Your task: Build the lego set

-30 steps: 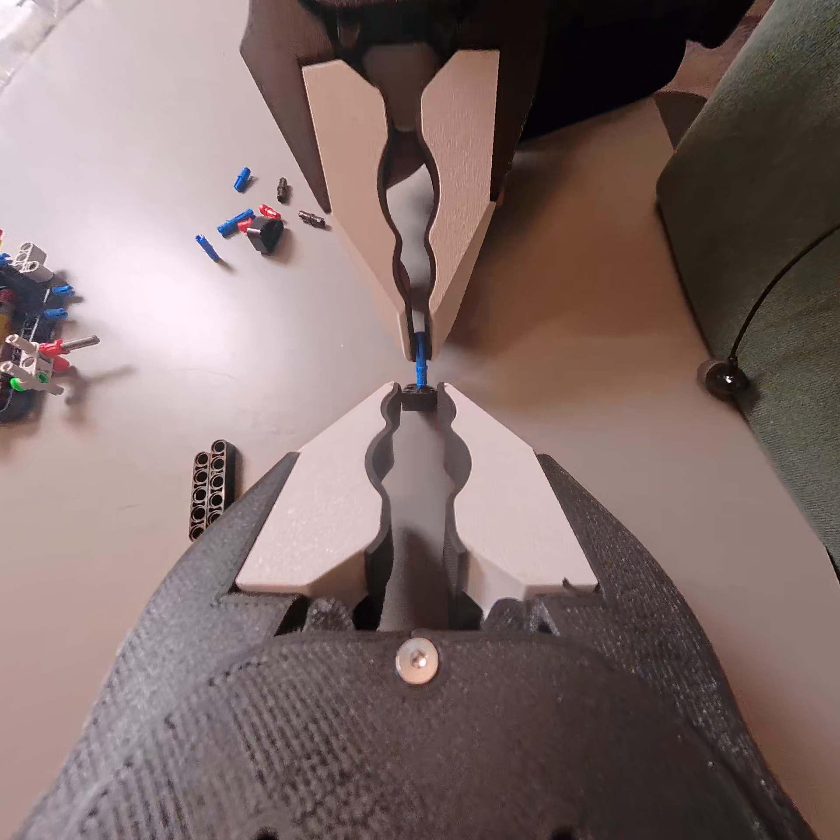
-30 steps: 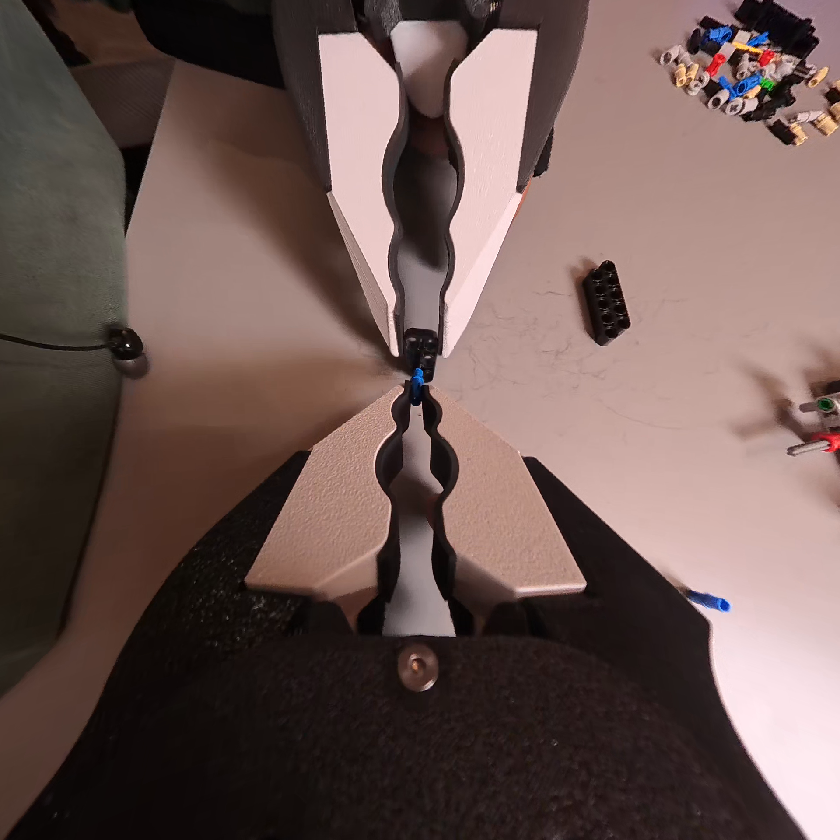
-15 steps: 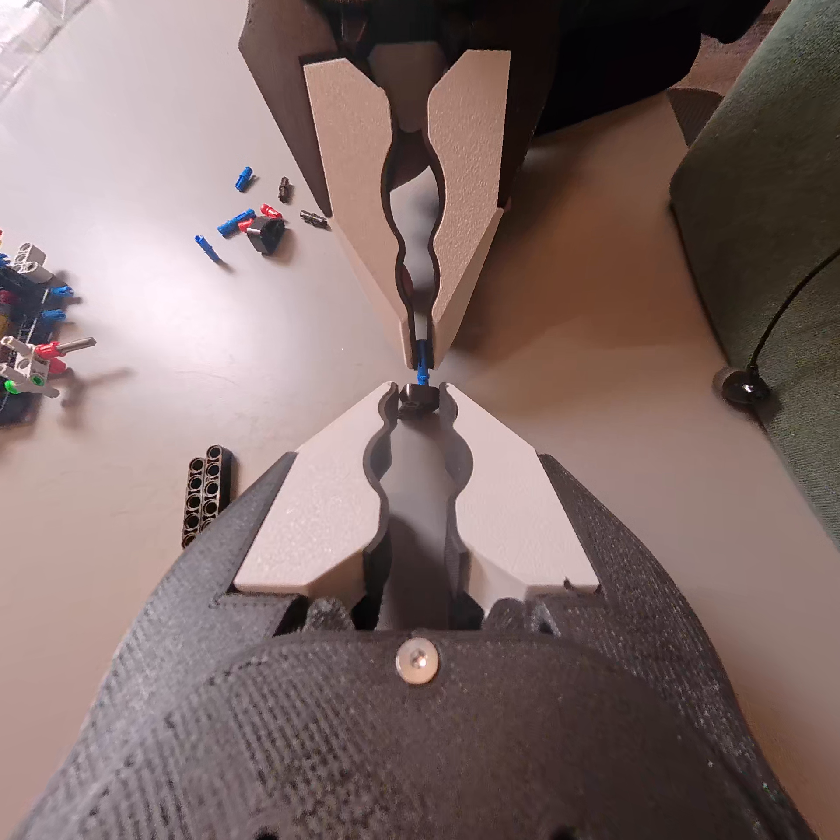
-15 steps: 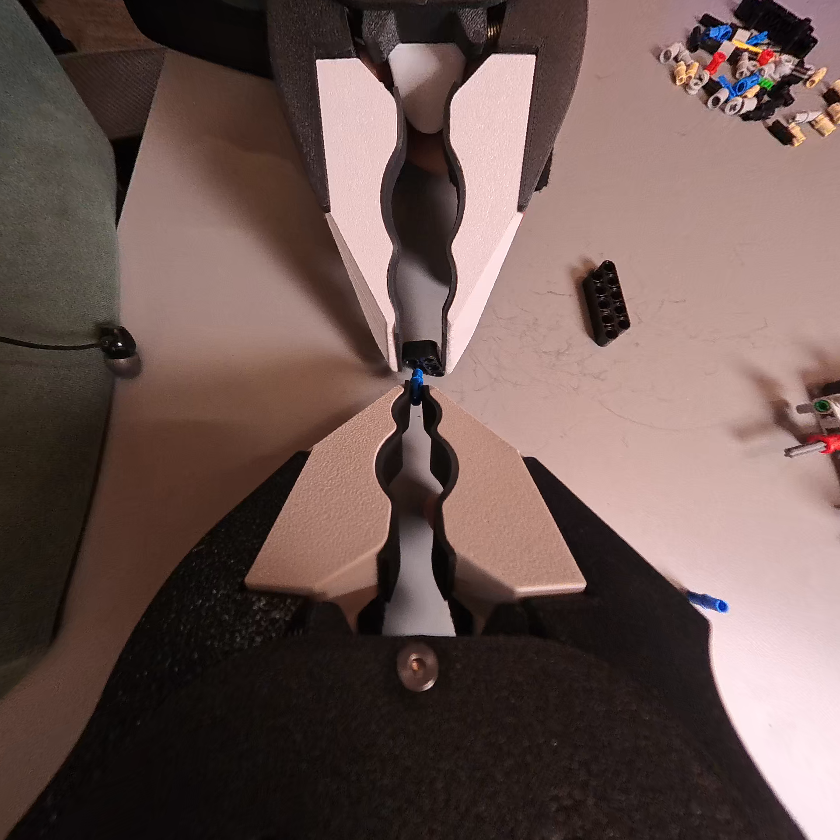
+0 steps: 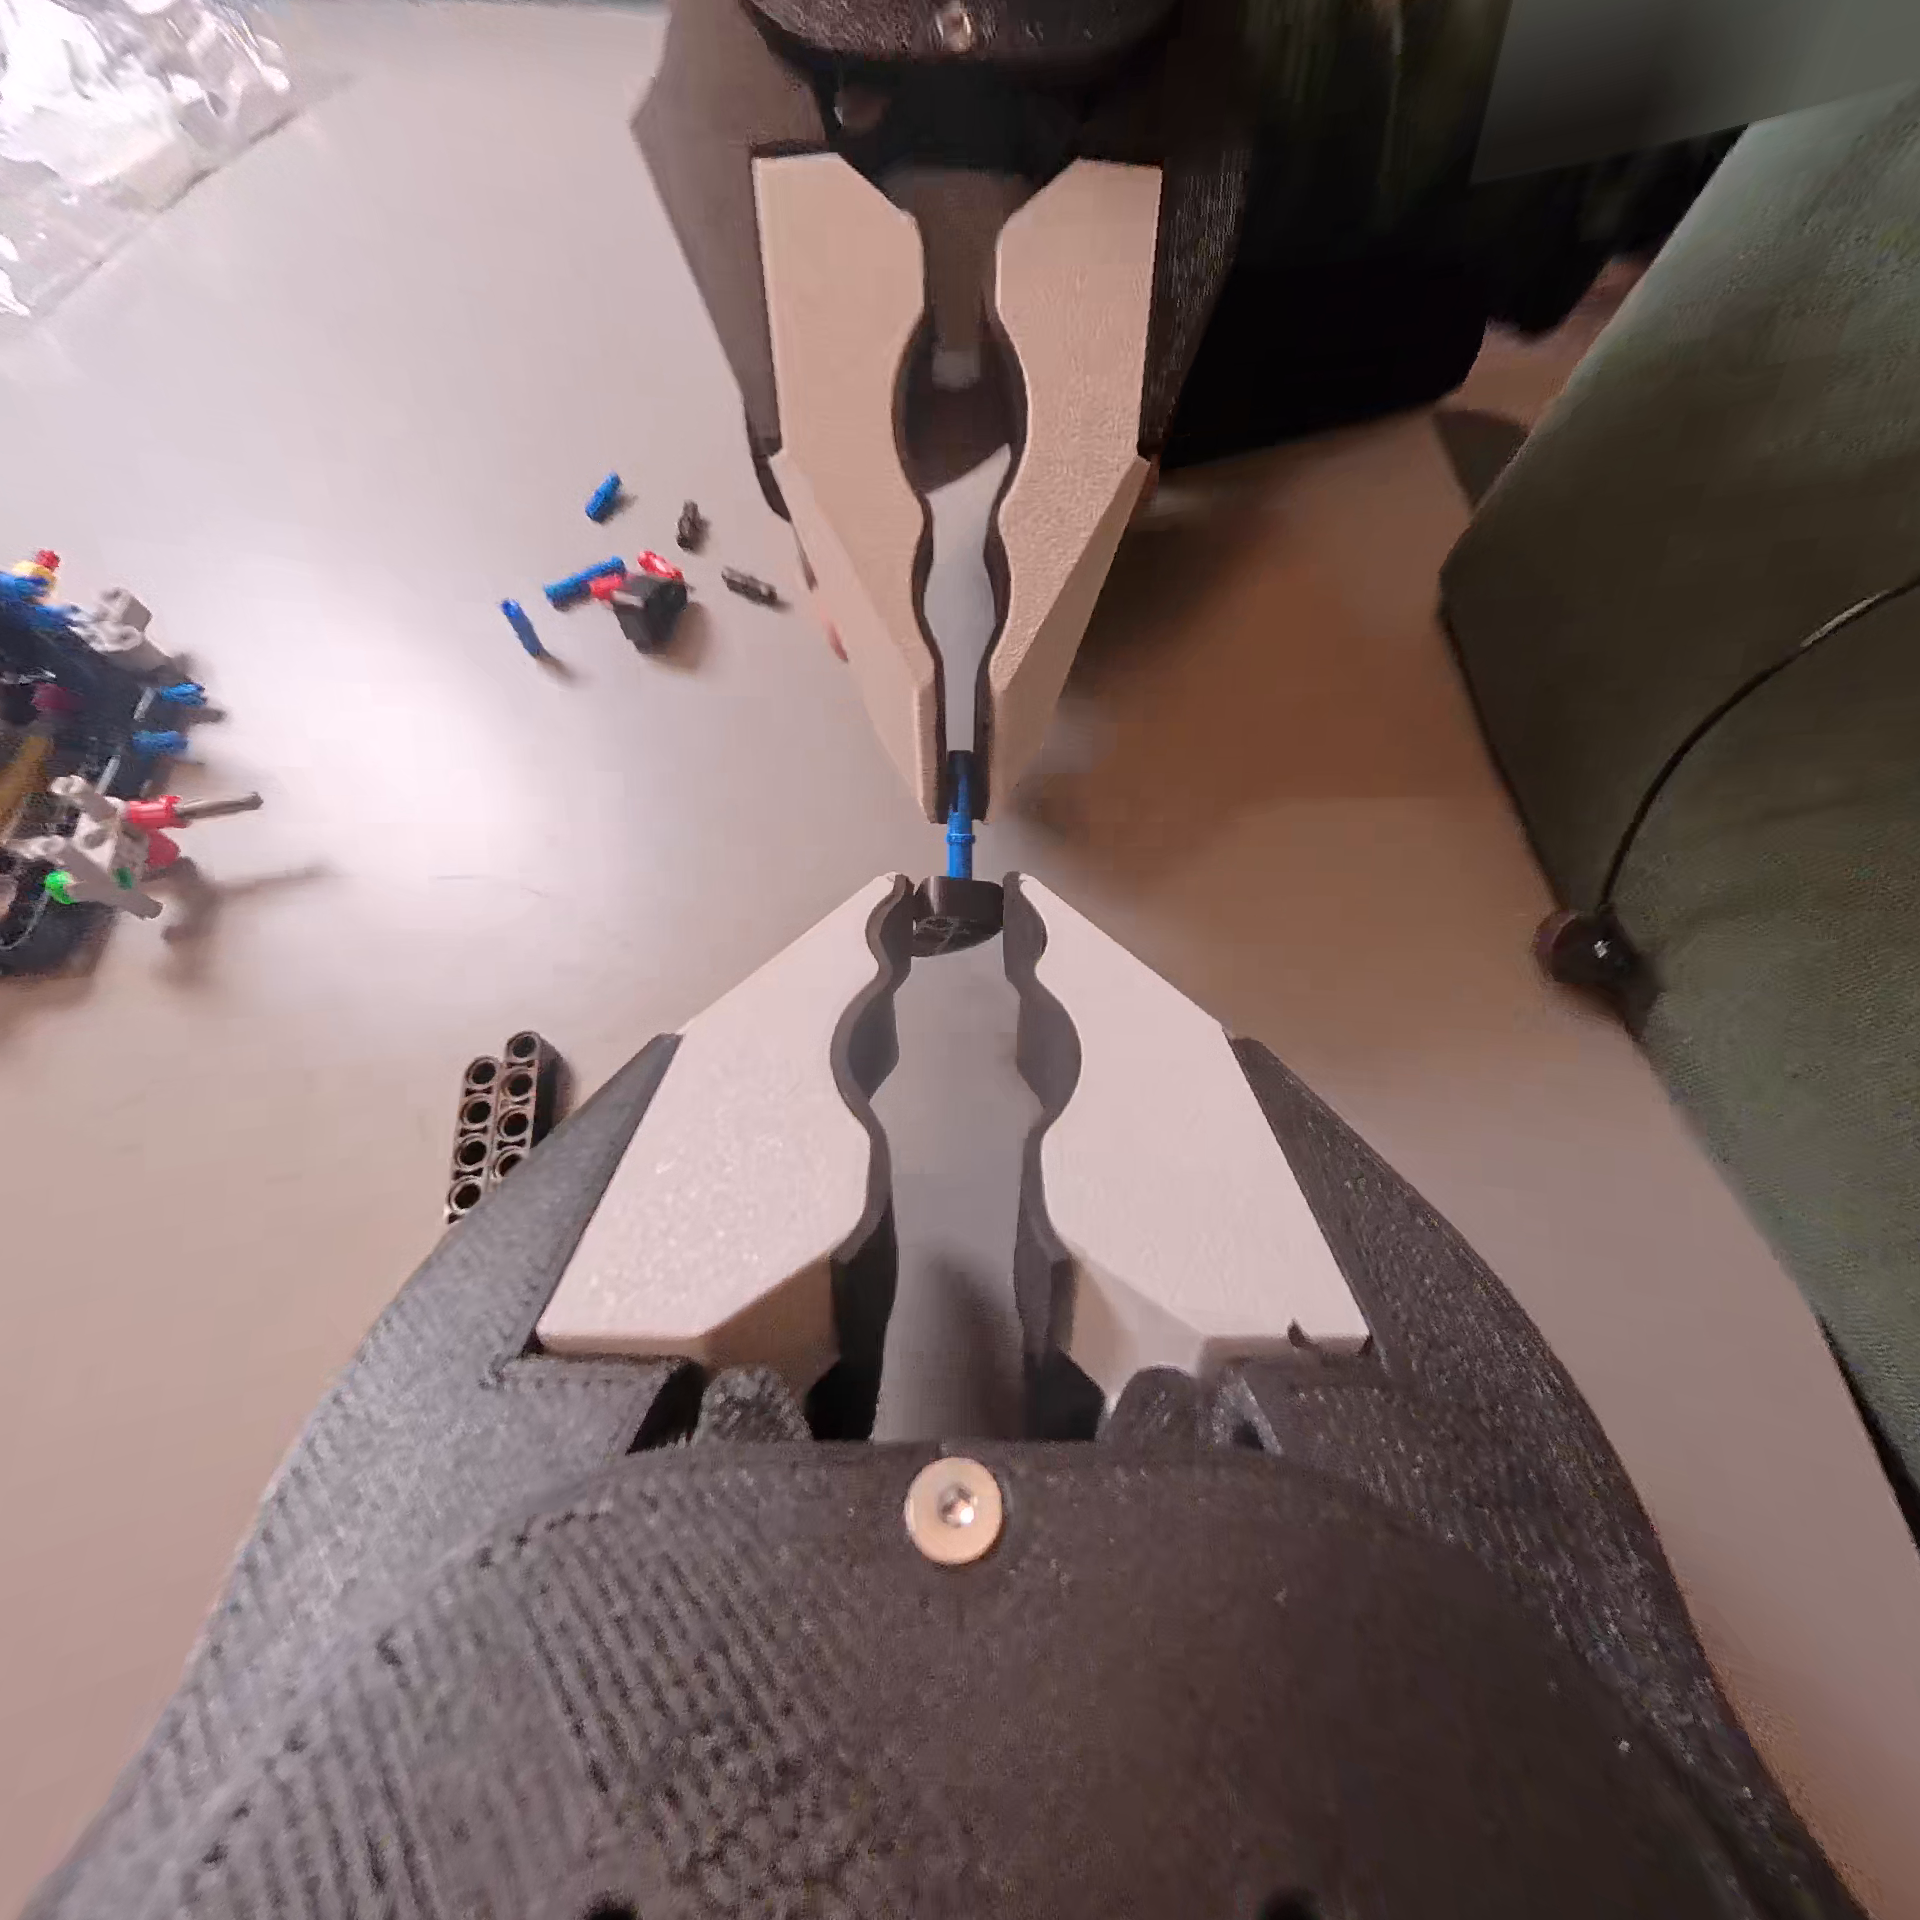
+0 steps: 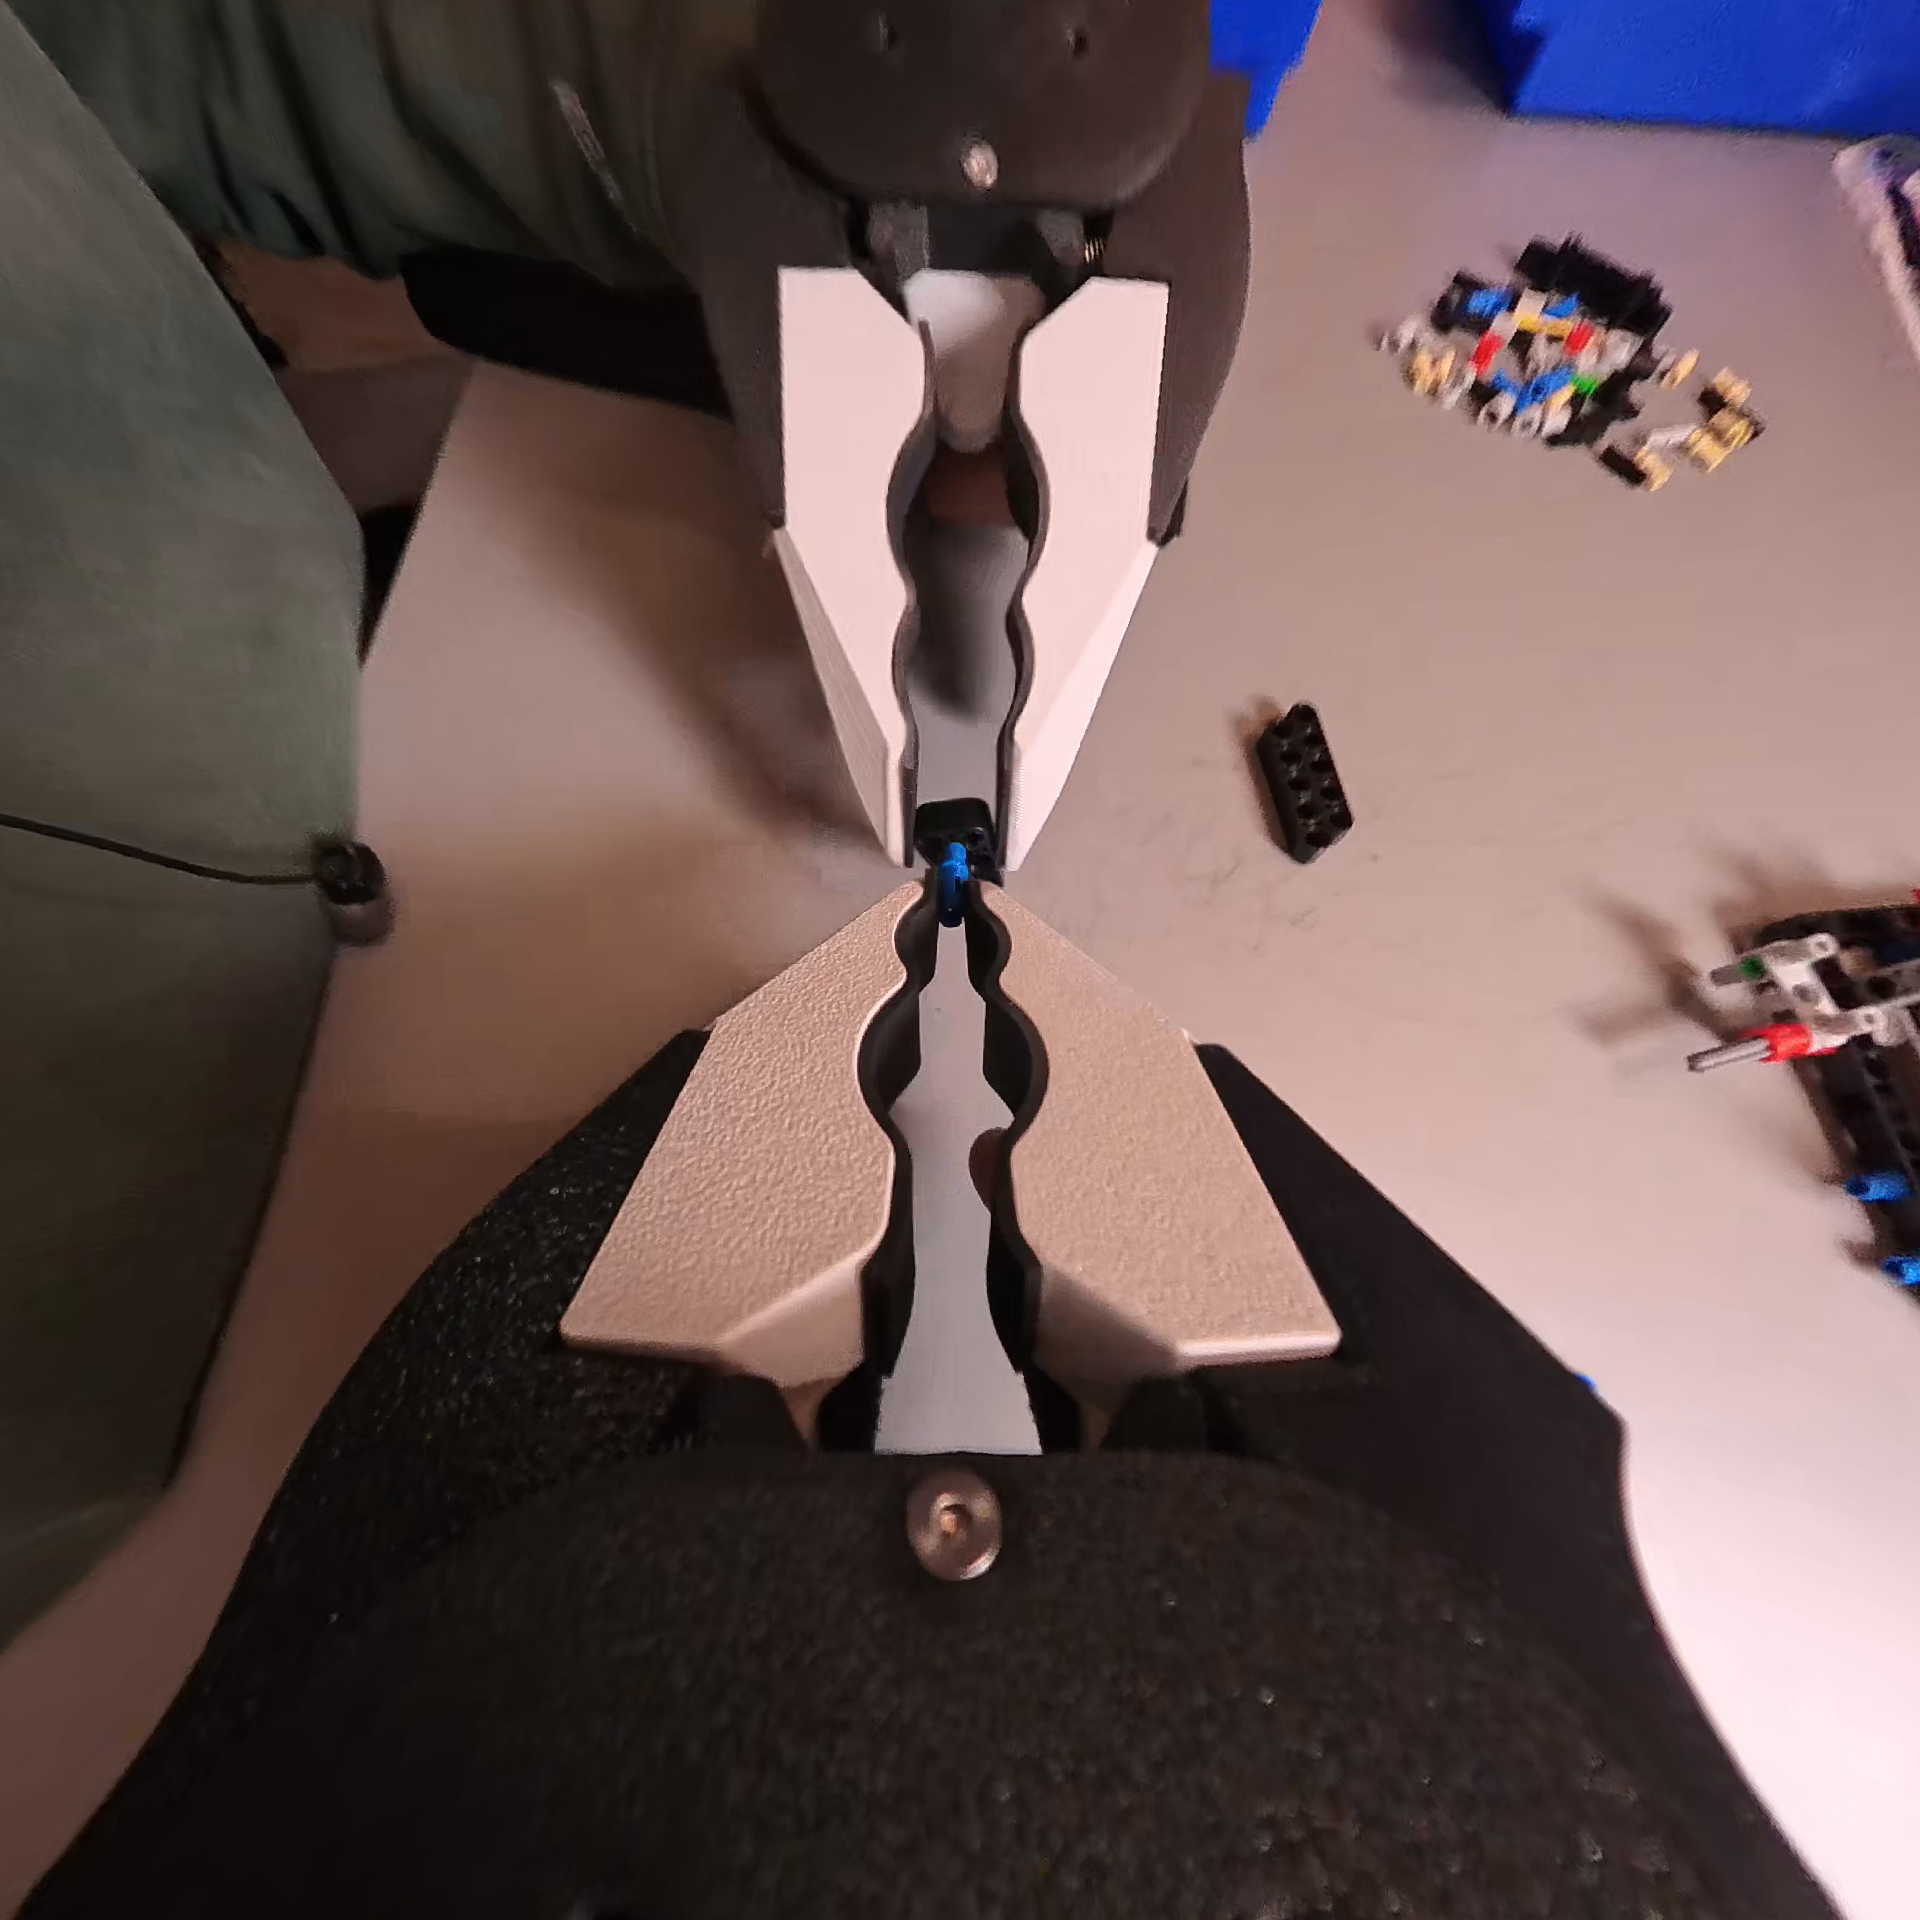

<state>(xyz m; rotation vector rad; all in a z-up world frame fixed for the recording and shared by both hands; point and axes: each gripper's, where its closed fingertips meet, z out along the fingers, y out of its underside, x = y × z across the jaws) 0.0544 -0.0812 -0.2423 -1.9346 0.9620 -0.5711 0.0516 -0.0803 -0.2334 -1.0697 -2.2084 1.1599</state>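
My left gripper (image 5: 958, 906) is shut on a small black connector piece (image 5: 954, 914) above the beige table. My right gripper (image 6: 951, 902) faces it tip to tip and is shut on a thin blue pin (image 6: 950, 883). In the left wrist view the blue pin (image 5: 960, 831) sticks out of the right gripper (image 5: 962, 800) and its tip touches the black piece. In the right wrist view the black piece (image 6: 958, 821) sits between the left gripper's tips (image 6: 956, 831), with the pin's end at one of its holes.
A black holed beam (image 6: 1304, 781) (image 5: 499, 1117) lies on the table. A part-built model with grey, red and blue parts (image 5: 88, 831) (image 6: 1839, 1008) sits to one side. Loose pins (image 5: 623, 587) and a pile of small parts (image 6: 1558, 364) lie farther off. A green sofa (image 5: 1745, 675) borders the table. Left and right tips are no more than a few centimetres apart.
Both grippers have tilted and both views shifted, so more of the model shows. The black piece has turned in the left gripper's tips. The pin stays at the black piece.
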